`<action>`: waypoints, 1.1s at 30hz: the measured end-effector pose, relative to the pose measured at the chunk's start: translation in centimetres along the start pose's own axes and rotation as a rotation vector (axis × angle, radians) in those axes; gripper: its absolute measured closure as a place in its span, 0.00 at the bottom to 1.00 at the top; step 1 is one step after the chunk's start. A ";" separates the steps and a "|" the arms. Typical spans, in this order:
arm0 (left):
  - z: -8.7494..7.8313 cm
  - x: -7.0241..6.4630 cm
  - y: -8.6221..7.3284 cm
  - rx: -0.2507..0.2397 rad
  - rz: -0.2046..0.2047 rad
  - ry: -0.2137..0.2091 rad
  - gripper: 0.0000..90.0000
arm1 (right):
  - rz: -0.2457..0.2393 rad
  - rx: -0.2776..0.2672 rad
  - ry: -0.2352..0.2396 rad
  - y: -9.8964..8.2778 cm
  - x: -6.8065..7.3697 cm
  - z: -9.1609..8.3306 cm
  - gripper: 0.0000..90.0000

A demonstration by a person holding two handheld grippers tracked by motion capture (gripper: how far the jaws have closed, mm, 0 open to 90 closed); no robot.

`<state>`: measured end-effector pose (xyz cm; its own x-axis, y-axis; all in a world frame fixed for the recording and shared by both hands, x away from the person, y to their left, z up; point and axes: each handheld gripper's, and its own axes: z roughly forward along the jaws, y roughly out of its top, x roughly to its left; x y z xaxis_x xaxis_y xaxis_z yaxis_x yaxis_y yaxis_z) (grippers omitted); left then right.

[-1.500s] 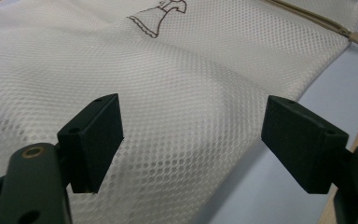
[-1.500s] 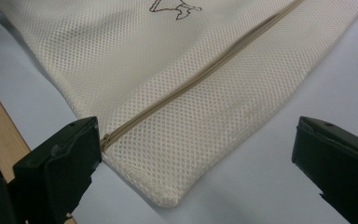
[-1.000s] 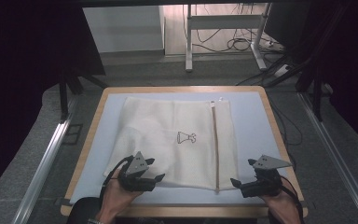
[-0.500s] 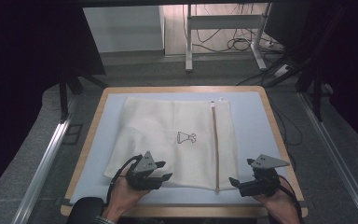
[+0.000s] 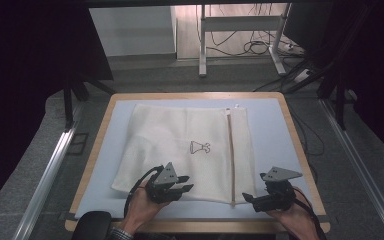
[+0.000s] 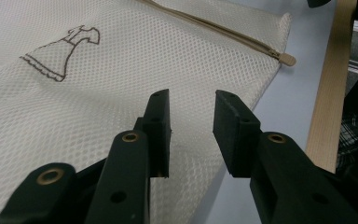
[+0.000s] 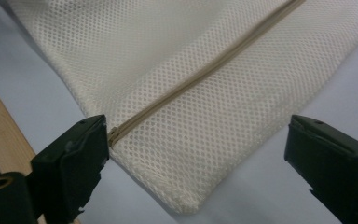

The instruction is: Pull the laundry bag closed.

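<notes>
A wooden-rimmed table [image 5: 102, 137] with a pale blue top carries a cream mesh laundry bag [image 5: 180, 145], which serves as the landmark here. The bag lies flat across the middle of the top, reaching close to the near edge, where the person stands. A beige zipper [image 5: 230, 155] runs along the bag from its far edge to its near edge, nearer the bag's right side, and a small dress outline [image 5: 200, 147] is printed near the bag's centre, just left of the zipper.

The left gripper [image 5: 182, 187] hovers over the bag's near edge, left of the zipper. In the left gripper view its jaws have just been closing and stand narrow, with a clear gap; the mesh lies below them and nothing is pinched between the pads.

The right gripper [image 5: 250, 198] sits at the bag's near right corner, by the zipper's near end. In the right gripper view its jaws stand wide, having closed a little, and that corner of the bag [image 7: 182, 140] lies between them with neither pad pressing on it.
</notes>
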<state>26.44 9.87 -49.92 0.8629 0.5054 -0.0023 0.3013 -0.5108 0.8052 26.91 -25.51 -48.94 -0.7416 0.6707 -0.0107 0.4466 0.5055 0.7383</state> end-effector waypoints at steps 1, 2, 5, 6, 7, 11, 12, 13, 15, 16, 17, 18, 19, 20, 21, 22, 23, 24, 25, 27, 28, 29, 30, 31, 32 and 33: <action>0.0 0.0 0.0 0.000 0.000 0.000 0.76 | 0.000 0.000 0.000 0.0 0.0 0.0 0.10; 0.1 0.0 0.0 -0.001 0.002 -0.002 0.76 | -0.004 0.000 0.001 0.1 0.0 0.1 0.11; 0.9 0.0 0.3 0.007 0.020 -0.006 0.78 | -0.032 0.020 -0.003 0.2 0.1 0.3 0.14; 1.1 0.0 0.3 0.009 0.020 -0.009 0.78 | -0.028 0.022 0.001 0.1 0.1 0.3 0.14; 1.3 0.1 0.4 0.007 0.016 -0.016 0.78 | -0.024 0.021 0.005 0.1 0.1 0.4 0.14; 2.1 0.1 0.6 0.008 0.022 -0.032 0.80 | -0.031 0.012 0.017 0.1 0.0 0.4 0.17; 2.1 0.1 0.6 0.008 0.022 -0.032 0.81 | -0.031 0.012 0.017 0.1 0.0 0.4 0.17; 2.5 0.0 0.8 0.014 0.034 -0.038 0.82 | -0.042 0.009 0.024 0.2 0.2 0.4 0.22; 2.9 -0.2 0.9 0.018 0.048 -0.044 0.83 | -0.064 0.007 0.036 0.2 0.4 0.5 0.27; 3.1 -0.3 1.0 0.019 0.053 -0.048 0.84 | -0.075 0.009 0.040 0.3 0.5 0.5 0.29; 3.3 -0.5 1.1 0.022 0.061 -0.051 0.84 | -0.085 0.011 0.045 0.3 0.6 0.5 0.31; 3.5 -0.5 1.2 0.030 0.076 -0.054 0.85 | -0.092 0.014 0.051 0.3 0.7 0.6 0.32; 3.7 -0.7 1.3 0.030 0.078 -0.057 0.85 | -0.097 0.017 0.050 0.3 0.8 0.7 0.32; 3.9 -0.7 1.3 0.034 0.084 -0.063 0.86 | -0.102 0.022 0.051 0.4 0.9 0.7 0.33; 3.9 -0.7 1.3 0.034 0.084 -0.063 0.86 | -0.102 0.022 0.051 0.4 0.9 0.7 0.33; 4.1 -0.9 1.4 0.030 0.079 -0.066 0.86 | -0.103 0.024 0.056 0.4 0.9 0.8 0.33; 4.3 -0.9 1.4 0.036 0.085 -0.069 0.86 | -0.107 0.024 0.061 0.4 1.0 0.8 0.34; 4.6 -1.1 1.4 0.039 0.086 -0.078 0.85 | -0.110 0.025 0.069 0.4 1.1 0.9 0.35; 4.6 -1.1 1.4 0.039 0.086 -0.078 0.85 | -0.110 0.026 0.078 0.4 1.1 0.9 0.36; 4.9 -1.2 1.4 0.050 0.092 -0.080 0.85 | -0.114 0.028 0.091 0.4 1.2 1.0 0.36; 4.9 -1.3 1.4 0.054 0.093 -0.082 0.84 | -0.122 0.031 0.094 0.4 1.2 1.1 0.35; 4.9 -1.3 1.4 0.054 0.093 -0.082 0.83 | -0.122 0.031 0.094 0.4 1.2 1.1 0.35; 5.0 -1.3 1.3 0.056 0.090 -0.081 0.83 | -0.127 0.033 0.099 0.3 1.4 1.2 0.35; 5.2 -1.3 1.2 0.066 0.093 -0.077 0.83 | -0.142 0.044 0.107 0.3 1.6 1.5 0.34; 5.2 -1.3 1.2 0.066 0.093 -0.077 0.83 | -0.147 0.047 0.111 0.3 1.7 1.6 0.34; 5.2 -1.2 1.2 0.071 0.094 -0.076 0.83 | -0.147 0.047 0.111 0.3 1.7 1.6 0.34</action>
<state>27.85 5.00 -52.07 0.9161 0.4002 0.0245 0.2430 -0.6027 0.7600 26.58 -23.34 -49.81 -0.8502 0.5249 -0.0401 0.3498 0.6202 0.7021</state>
